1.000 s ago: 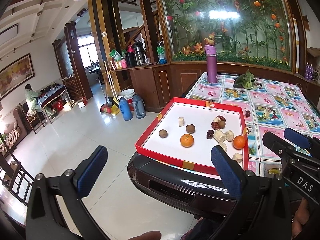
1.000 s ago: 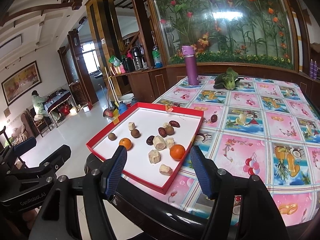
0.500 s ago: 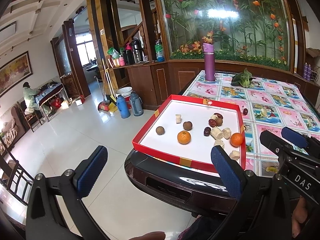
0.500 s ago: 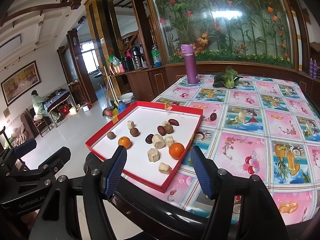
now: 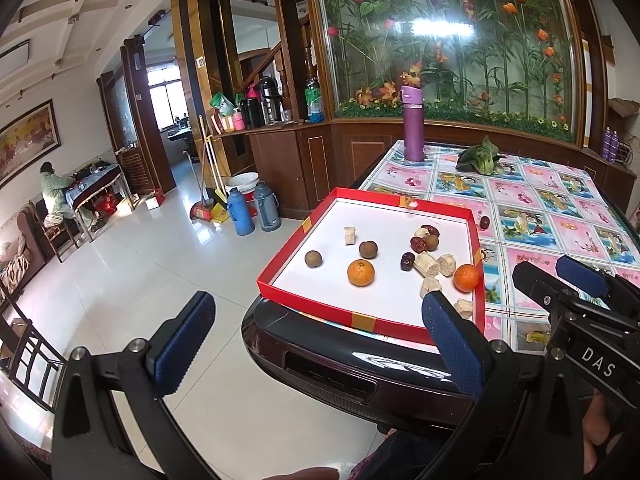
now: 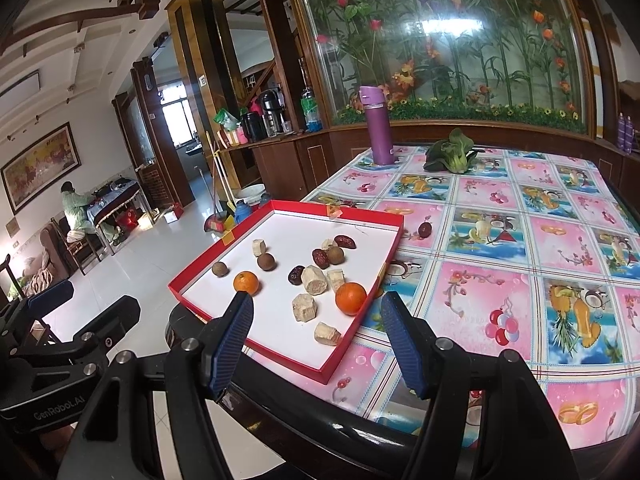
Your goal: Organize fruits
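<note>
Now we hold the left gripper (image 5: 316, 344) and right gripper (image 6: 316, 344) spread wide and empty, short of the table (image 6: 520, 360). The fruits, two oranges (image 6: 351, 298) among them, lie scattered in the red tray (image 6: 348, 344) at the table's corner.

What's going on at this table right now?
A person holds the left gripper and right gripper, both open and empty, short of the red tray. Two oranges, longans, red dates and pale cut pieces lie mixed in it. One date sits outside on the tablecloth. Nothing looks sorted yet.
</note>
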Demonstrator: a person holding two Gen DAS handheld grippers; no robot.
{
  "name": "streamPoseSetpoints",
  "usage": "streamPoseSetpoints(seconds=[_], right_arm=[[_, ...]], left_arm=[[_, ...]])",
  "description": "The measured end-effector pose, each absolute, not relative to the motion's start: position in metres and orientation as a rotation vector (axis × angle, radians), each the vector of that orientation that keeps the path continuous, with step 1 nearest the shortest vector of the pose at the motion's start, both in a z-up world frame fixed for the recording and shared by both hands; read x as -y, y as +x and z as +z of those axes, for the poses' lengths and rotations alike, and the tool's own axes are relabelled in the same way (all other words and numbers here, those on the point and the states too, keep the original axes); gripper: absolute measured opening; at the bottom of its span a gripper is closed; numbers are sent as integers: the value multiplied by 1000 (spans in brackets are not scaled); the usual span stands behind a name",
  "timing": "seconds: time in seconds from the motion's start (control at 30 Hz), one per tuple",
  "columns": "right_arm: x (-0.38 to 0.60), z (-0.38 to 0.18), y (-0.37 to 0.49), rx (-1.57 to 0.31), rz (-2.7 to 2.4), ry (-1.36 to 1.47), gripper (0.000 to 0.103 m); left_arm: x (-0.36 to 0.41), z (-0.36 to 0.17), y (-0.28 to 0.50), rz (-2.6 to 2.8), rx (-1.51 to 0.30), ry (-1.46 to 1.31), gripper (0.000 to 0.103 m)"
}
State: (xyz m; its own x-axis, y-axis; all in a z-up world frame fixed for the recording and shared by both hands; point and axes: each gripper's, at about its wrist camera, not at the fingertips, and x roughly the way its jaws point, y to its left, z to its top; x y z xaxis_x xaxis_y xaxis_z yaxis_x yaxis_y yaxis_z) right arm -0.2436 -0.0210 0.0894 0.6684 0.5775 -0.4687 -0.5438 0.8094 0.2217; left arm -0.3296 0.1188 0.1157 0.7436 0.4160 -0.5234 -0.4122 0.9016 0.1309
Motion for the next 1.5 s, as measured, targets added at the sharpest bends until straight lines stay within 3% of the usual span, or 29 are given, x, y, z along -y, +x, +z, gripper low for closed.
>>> streamPoseSetpoints(seconds=[1.5], right_arm=[[24, 70, -246, -578, 614, 75, 67]], left_arm=[[-114, 100, -323, 436, -615, -22, 103]])
